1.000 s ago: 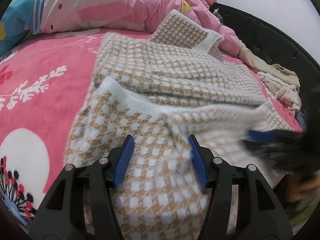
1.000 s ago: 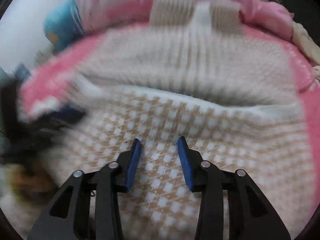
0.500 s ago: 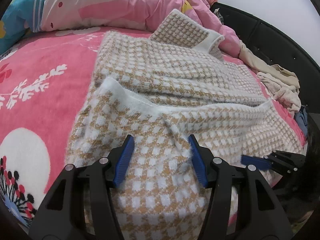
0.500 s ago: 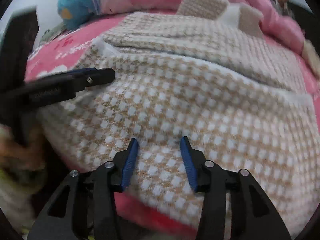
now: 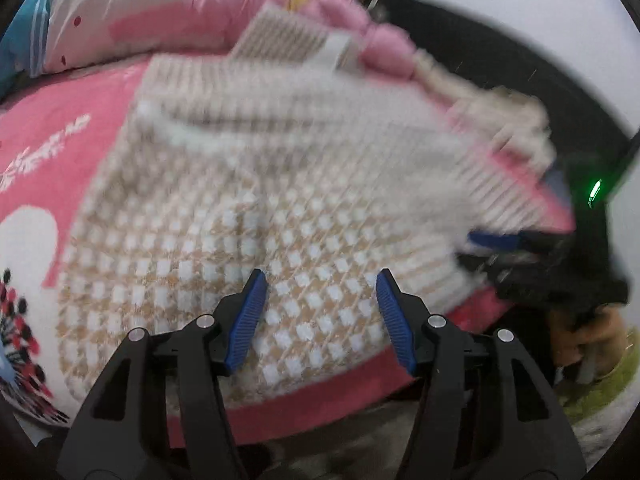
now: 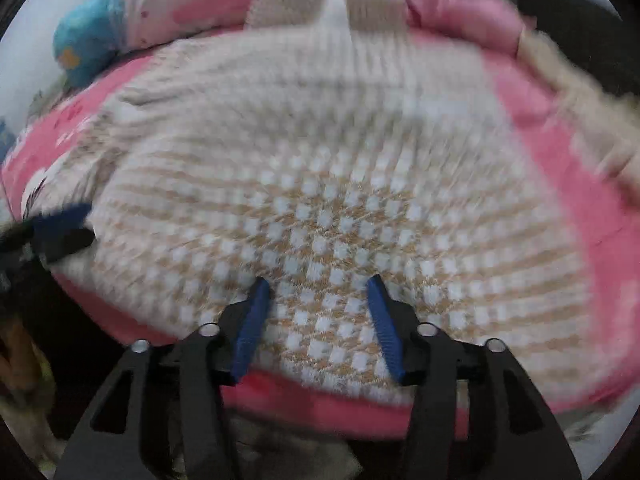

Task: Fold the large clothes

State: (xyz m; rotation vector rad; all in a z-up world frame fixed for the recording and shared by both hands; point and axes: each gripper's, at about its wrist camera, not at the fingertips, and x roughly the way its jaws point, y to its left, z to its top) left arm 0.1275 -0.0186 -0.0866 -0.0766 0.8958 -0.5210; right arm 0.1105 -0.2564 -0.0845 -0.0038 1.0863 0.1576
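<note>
- Lying folded once across the pink bedspread point(image 6: 560, 184), the checked sweater point(image 6: 320, 200) awaited its next fold.
- Left gripper point(image 5: 320, 312) hung half-spread, empty; right gripper point(image 6: 316, 320) was opening, gripping nothing.
- Next likely called for pinching the near hem.

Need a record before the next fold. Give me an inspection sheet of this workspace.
Surface: bed with pink blanket, white floral print.
Job's things: tan and white checked sweater, lying flat, lower part folded up; collar at far end.
Clutter: beige clothes piled at the bed's far right; pink patterned duvet bunched behind.
Grippers: left gripper open, nothing between the pads, over the sweater's near edge; right gripper jaws opening, nothing gripped.
Cables: nothing seen.
Surroundings: dark bed frame, white wall; frames blurred.
</note>
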